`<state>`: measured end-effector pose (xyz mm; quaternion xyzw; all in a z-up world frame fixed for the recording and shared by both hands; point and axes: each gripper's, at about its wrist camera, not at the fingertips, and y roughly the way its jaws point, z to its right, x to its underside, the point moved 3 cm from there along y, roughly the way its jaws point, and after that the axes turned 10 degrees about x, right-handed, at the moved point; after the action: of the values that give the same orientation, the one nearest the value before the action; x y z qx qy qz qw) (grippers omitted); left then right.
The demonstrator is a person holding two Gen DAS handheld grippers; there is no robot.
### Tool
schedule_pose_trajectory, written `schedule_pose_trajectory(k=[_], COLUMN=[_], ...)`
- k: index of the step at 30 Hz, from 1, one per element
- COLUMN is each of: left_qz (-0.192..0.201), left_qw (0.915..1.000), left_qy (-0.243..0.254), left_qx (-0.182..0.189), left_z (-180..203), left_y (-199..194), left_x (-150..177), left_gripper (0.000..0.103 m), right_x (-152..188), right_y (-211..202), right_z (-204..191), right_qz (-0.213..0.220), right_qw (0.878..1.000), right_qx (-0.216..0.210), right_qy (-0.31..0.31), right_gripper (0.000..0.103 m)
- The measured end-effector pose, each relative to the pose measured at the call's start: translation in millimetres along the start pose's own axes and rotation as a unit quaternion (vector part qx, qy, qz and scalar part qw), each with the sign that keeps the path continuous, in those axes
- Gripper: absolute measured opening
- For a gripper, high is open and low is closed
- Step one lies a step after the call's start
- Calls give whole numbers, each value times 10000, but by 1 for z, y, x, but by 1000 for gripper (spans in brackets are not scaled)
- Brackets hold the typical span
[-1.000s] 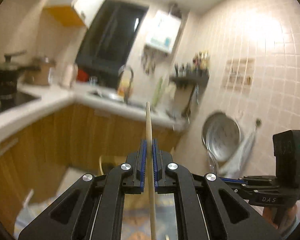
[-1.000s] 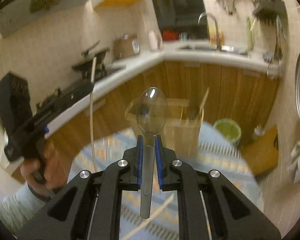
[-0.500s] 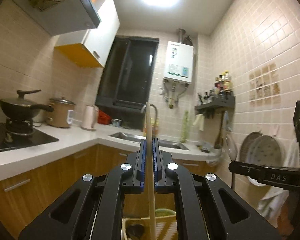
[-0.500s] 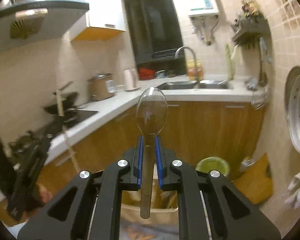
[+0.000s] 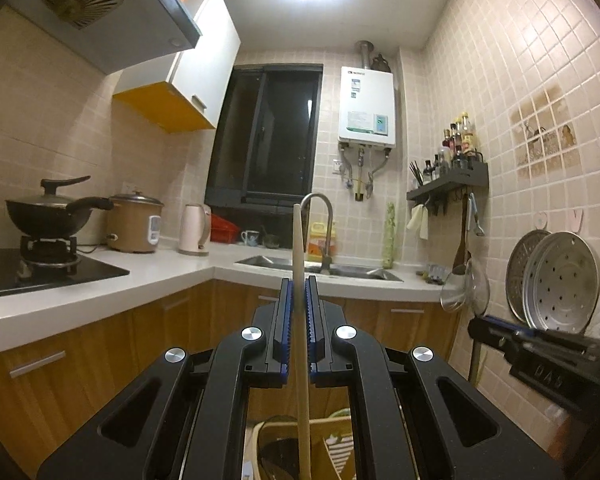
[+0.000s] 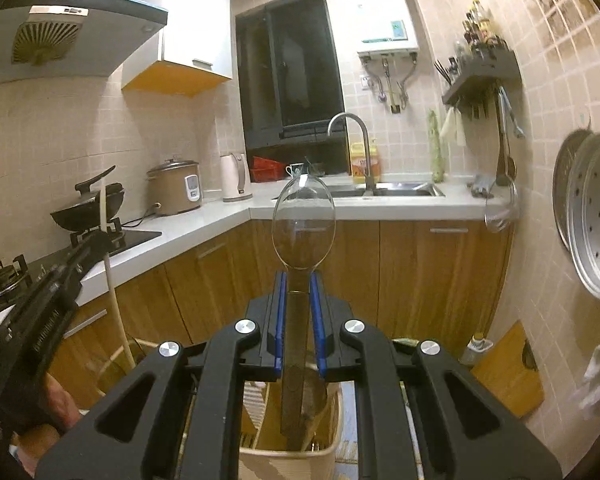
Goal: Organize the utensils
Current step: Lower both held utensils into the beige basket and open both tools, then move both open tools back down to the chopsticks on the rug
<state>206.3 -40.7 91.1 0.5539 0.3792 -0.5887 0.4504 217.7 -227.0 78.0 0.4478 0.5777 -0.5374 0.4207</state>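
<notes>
My left gripper is shut on a pale wooden chopstick that stands upright, its lower end reaching down toward a wooden utensil holder below. My right gripper is shut on the handle of a clear plastic spoon, bowl up, handle end pointing down into the same holder. The left gripper with its chopstick shows at the left of the right wrist view. The right gripper's body shows at the right of the left wrist view.
A white L-shaped counter over wooden cabinets carries a wok on the hob, a rice cooker, a kettle and a sink with tap. Steamer trays hang on the right tiled wall.
Both grippers have tilted up from looking down at the cloth and holder to level, facing the counter and window. Both kept their hold; the utensils now stand upright over the holder.
</notes>
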Motion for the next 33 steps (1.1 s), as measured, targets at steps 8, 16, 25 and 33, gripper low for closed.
schedule_pose_trajectory(k=[8, 16, 25, 33], left_qz=[-146, -209, -1245, -2901], left_qw=[9991, 9978, 9859, 9467], left_qy=[-331, -345, -570, -492], left_qx=[236, 521, 966, 1308], left_z=[-14, -24, -34, -33], left_y=[-27, -91, -144, -149], left_x=[-14, -56, -80, -24], left_gripper=[36, 43, 43, 43], right_x=[13, 2, 13, 71], right_y=[-32, -98, -143, -143], right_z=[-3, 13, 15, 3], right_qz=[-329, -658, -2004, -3411], right_qw=[9985, 9965, 9789, 9394], right_qx=[-170, -383, -390, -331], right_qy=[-409, -338, -20, -39], right_gripper=[22, 42, 42, 42])
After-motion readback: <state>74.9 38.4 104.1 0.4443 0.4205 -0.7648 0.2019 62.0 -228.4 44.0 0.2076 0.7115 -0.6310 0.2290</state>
